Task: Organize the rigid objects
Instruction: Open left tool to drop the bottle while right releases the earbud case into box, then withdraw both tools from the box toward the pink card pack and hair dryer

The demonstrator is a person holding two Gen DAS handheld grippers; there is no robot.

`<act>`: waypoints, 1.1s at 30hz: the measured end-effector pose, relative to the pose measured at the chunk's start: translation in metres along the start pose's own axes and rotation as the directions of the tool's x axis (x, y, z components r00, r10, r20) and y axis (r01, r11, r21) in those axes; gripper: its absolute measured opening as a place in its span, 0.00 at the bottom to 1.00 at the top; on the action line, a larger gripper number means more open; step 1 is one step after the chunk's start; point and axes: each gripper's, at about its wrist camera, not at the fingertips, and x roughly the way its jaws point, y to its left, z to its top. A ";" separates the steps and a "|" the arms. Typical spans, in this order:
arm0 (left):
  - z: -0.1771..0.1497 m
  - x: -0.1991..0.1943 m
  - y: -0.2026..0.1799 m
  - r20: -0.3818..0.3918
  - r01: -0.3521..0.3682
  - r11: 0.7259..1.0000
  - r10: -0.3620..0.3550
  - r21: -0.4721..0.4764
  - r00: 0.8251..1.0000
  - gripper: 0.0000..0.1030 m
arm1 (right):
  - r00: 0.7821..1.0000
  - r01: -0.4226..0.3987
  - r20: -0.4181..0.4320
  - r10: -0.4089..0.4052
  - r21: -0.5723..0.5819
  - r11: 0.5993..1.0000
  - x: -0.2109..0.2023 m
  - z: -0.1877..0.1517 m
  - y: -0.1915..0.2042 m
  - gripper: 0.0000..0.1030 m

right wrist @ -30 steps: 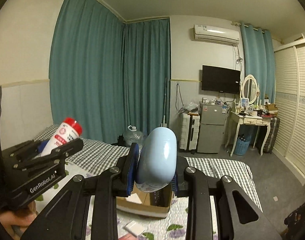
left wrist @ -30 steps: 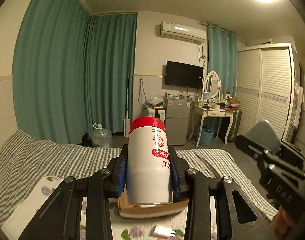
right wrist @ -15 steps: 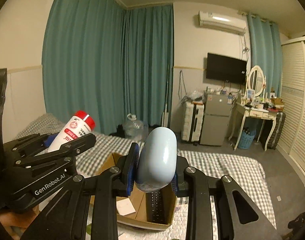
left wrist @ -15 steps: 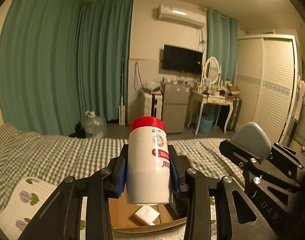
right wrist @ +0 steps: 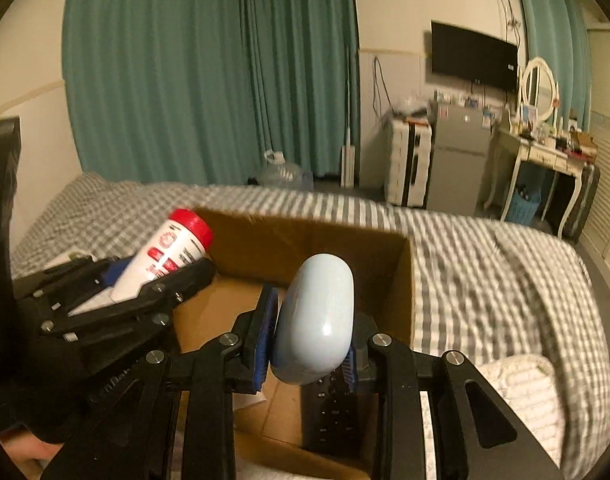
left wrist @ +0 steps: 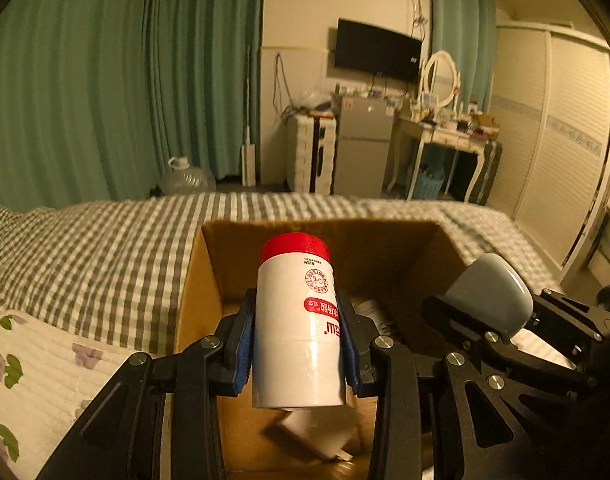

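My left gripper [left wrist: 297,344] is shut on a white bottle with a red cap [left wrist: 297,320] and holds it upright over an open cardboard box [left wrist: 197,280]. My right gripper [right wrist: 311,344] is shut on a rounded light-blue case [right wrist: 315,316] over the same box [right wrist: 401,280]. In the right wrist view the bottle [right wrist: 169,252] and left gripper [right wrist: 117,292] show at the left. In the left wrist view the blue case [left wrist: 493,292] and right gripper [left wrist: 489,320] show at the right. A white flat item [left wrist: 317,436] and a black remote [right wrist: 333,412] lie in the box.
The box stands on a bed with a grey checked cover [left wrist: 105,248] and a floral quilt [left wrist: 25,380]. Beyond the bed are teal curtains [left wrist: 125,80], a small fridge [left wrist: 365,152], a dressing table [left wrist: 445,132] and a wardrobe [left wrist: 565,140].
Both grippers have moved forward and down with their objects. The box has gone from below and ahead to directly under both grippers, filling the lower views.
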 end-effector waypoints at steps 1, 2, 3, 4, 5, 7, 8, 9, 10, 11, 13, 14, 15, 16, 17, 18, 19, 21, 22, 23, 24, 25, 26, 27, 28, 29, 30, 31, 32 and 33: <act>-0.002 0.006 0.003 -0.015 -0.005 1.000 0.005 0.002 1.000 0.36 | 1.000 0.000 -0.018 0.000 -0.001 1.000 0.008 -0.004 -0.002 0.27; -0.003 0.012 0.003 -0.030 -0.013 1.000 0.013 0.006 0.999 0.36 | 0.999 0.003 -0.034 -0.003 -0.005 1.000 0.014 -0.007 -0.005 0.27; -0.005 0.018 0.004 -0.049 -0.020 1.000 0.020 0.009 0.999 0.36 | 0.998 0.010 -0.054 -0.010 -0.013 1.000 0.022 -0.011 -0.006 0.27; -0.006 0.022 0.004 -0.061 -0.028 1.000 0.028 0.009 0.998 0.36 | 0.997 0.020 -0.071 -0.021 -0.023 1.000 0.028 -0.015 -0.007 0.27; -0.005 0.023 0.005 -0.065 -0.030 1.000 0.030 0.011 0.997 0.36 | 0.996 0.027 -0.083 -0.030 -0.030 0.999 0.034 -0.017 -0.011 0.27; -0.003 0.023 0.003 -0.067 -0.027 0.999 0.029 0.027 0.997 0.36 | 0.994 0.046 -0.099 -0.051 -0.053 0.998 0.040 -0.025 -0.010 0.27; -0.003 0.025 0.001 -0.070 -0.029 0.999 0.032 0.040 0.997 0.36 | 0.993 0.060 -0.099 -0.067 -0.075 0.995 0.042 -0.027 -0.010 0.27; -0.004 0.025 -0.001 -0.076 -0.037 0.998 0.040 0.050 0.996 0.36 | 0.992 0.071 -0.101 -0.081 -0.093 0.993 0.043 -0.028 -0.008 0.27; -0.003 0.026 -0.001 -0.079 -0.042 0.998 0.046 0.050 0.996 0.36 | 0.991 0.071 -0.107 -0.082 -0.099 0.992 0.044 -0.028 -0.006 0.27; -0.003 0.026 0.000 -0.082 -0.046 0.998 0.050 0.045 0.995 0.36 | 0.991 0.069 -0.111 -0.080 -0.100 0.993 0.045 -0.028 -0.006 0.27; -0.003 0.025 0.006 -0.084 -0.042 0.999 0.042 0.008 0.996 0.38 | 0.989 0.076 -0.117 -0.089 -0.110 0.991 0.047 -0.029 -0.005 0.27; -0.004 0.023 0.009 -0.082 -0.039 0.999 0.038 -0.009 0.996 0.38 | 0.988 0.080 -0.119 -0.093 -0.115 0.990 0.047 -0.029 -0.005 0.27; -0.004 0.022 0.010 -0.078 -0.043 0.999 0.042 -0.010 0.996 0.38 | 0.988 0.080 -0.120 -0.094 -0.116 0.990 0.046 -0.029 -0.005 0.28; -0.003 0.021 0.011 -0.076 -0.046 0.999 0.045 -0.014 0.996 0.41 | 0.988 0.078 -0.120 -0.092 -0.114 0.990 0.046 -0.028 -0.004 0.28; -0.003 0.020 0.013 -0.075 -0.049 0.999 0.047 -0.022 0.996 0.42 | 0.989 0.077 -0.122 -0.090 -0.107 0.991 0.045 -0.028 -0.005 0.28; -0.002 0.018 0.015 -0.076 -0.056 0.998 0.053 -0.034 0.996 0.45 | 0.989 0.076 -0.123 -0.088 -0.099 0.992 0.043 -0.028 -0.004 0.28; -0.001 0.018 0.017 -0.082 -0.057 0.997 0.053 -0.047 0.995 0.48 | 0.989 0.071 -0.122 -0.081 -0.086 0.994 0.041 -0.028 -0.004 0.28; 0.002 0.013 0.020 -0.090 -0.058 0.996 0.052 -0.067 0.995 0.49 | 0.991 0.051 -0.117 -0.057 -0.054 0.997 0.036 -0.022 -0.008 0.36; 0.004 0.009 0.021 -0.088 -0.057 0.996 0.051 -0.074 0.995 0.49 | 0.992 0.055 -0.112 -0.060 -0.048 0.997 0.032 -0.020 -0.008 0.50; 0.006 0.004 0.022 -0.079 -0.057 0.995 0.050 -0.081 0.996 0.49 | 0.992 0.063 -0.105 -0.068 -0.049 0.997 0.029 -0.018 -0.007 0.57; 0.010 -0.005 0.024 -0.058 -0.051 0.995 0.046 -0.090 0.997 0.49 | 0.993 0.074 -0.092 -0.078 -0.052 0.996 0.025 -0.015 -0.007 0.65; 0.014 -0.012 0.026 -0.042 -0.047 0.994 0.043 -0.095 0.998 0.49 | 0.993 0.085 -0.076 -0.089 -0.056 0.995 0.019 -0.013 -0.006 0.66; 0.018 -0.019 0.027 -0.025 -0.044 0.994 0.042 -0.100 0.999 0.49 | 0.993 0.091 -0.064 -0.095 -0.058 0.994 0.013 -0.011 -0.006 0.66; 0.023 -0.028 0.029 -0.005 -0.045 0.993 0.044 -0.106 0.999 0.51 | 0.994 0.097 -0.051 -0.100 -0.061 0.993 0.006 -0.008 -0.006 0.68; 0.028 -0.036 0.031 0.012 -0.048 0.993 0.050 -0.111 0.999 0.55 | 0.994 0.101 -0.043 -0.103 -0.061 0.993 0.001 -0.006 -0.005 0.72; 0.032 -0.044 0.032 0.027 -0.052 0.992 0.056 -0.116 0.998 0.56 | 0.994 0.106 -0.030 -0.108 -0.057 0.993 -0.005 -0.004 -0.004 0.74; 0.036 -0.053 0.034 0.043 -0.057 0.991 0.062 -0.120 0.997 0.57 | 0.994 0.112 -0.013 -0.113 -0.051 0.992 -0.014 0.000 -0.004 0.78; 0.040 -0.062 0.036 0.059 -0.059 0.991 0.066 -0.123 0.996 0.57 | 0.993 0.120 0.007 -0.120 -0.043 0.992 -0.023 0.004 -0.004 0.83; 0.043 -0.071 0.037 0.073 -0.060 0.990 0.069 -0.126 0.995 0.57 | 0.991 0.130 0.024 -0.129 -0.038 0.991 -0.031 0.009 -0.003 0.86; 0.046 -0.080 0.039 0.088 -0.060 0.990 0.072 -0.130 0.993 0.57 | 0.988 0.145 0.050 -0.143 -0.031 0.989 -0.043 0.014 -0.003 0.88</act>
